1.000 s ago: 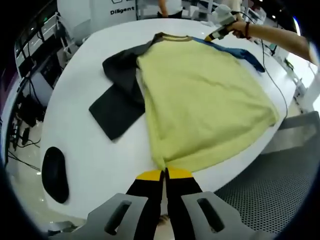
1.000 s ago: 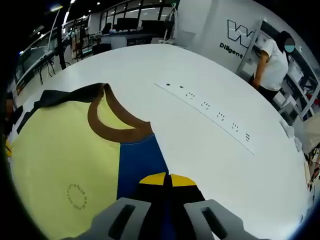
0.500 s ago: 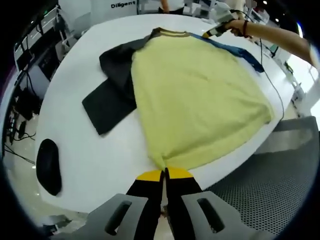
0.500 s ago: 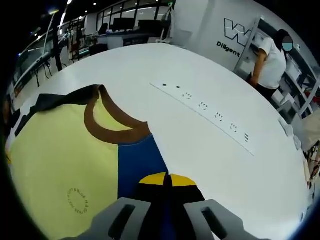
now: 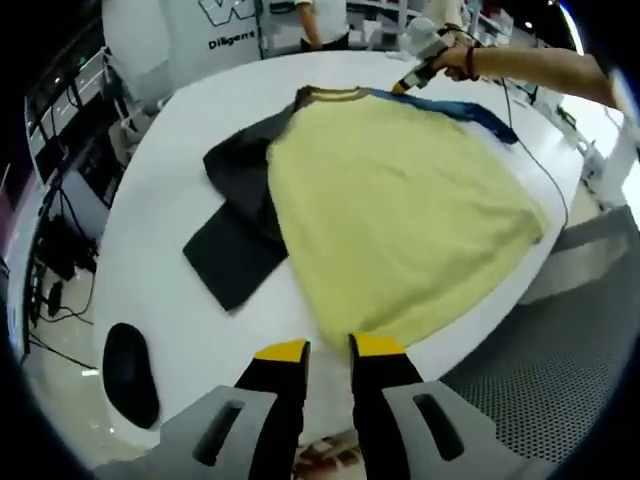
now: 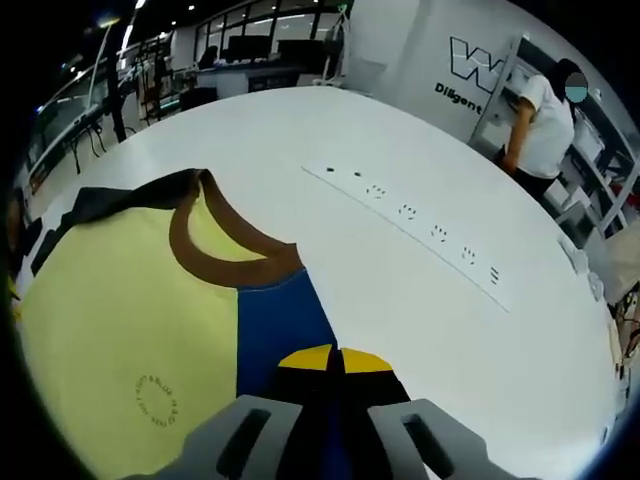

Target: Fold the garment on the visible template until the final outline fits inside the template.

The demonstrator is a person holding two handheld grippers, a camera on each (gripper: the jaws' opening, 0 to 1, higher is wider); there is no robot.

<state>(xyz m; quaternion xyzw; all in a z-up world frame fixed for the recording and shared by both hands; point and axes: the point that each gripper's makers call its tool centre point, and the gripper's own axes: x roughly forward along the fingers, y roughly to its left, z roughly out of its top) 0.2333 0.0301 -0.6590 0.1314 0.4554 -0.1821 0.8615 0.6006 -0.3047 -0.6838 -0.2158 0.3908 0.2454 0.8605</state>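
On white table (image 5: 170, 200): garment (image 5: 400, 210) spread flat, dark template (image 5: 235, 255) partly under its edge. My left gripper (image 5: 330, 352) jaws apart at hem, nothing held. My right gripper (image 6: 327, 357) clamped on blue sleeve (image 6: 275, 325), prob. for fold inward

the left gripper (image 5: 328, 350) has its jaws apart, just beside the hem of the yellow garment (image 5: 400, 210) on the white table (image 5: 170, 170).

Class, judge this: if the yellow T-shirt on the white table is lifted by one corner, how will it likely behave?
The T-shirt will probably droop, since it lies flat and its hem sags over the table edge. It looks thin, so likely light. The right hand-held gripper, shut on the blue sleeve, suggests the cloth pinches easily.
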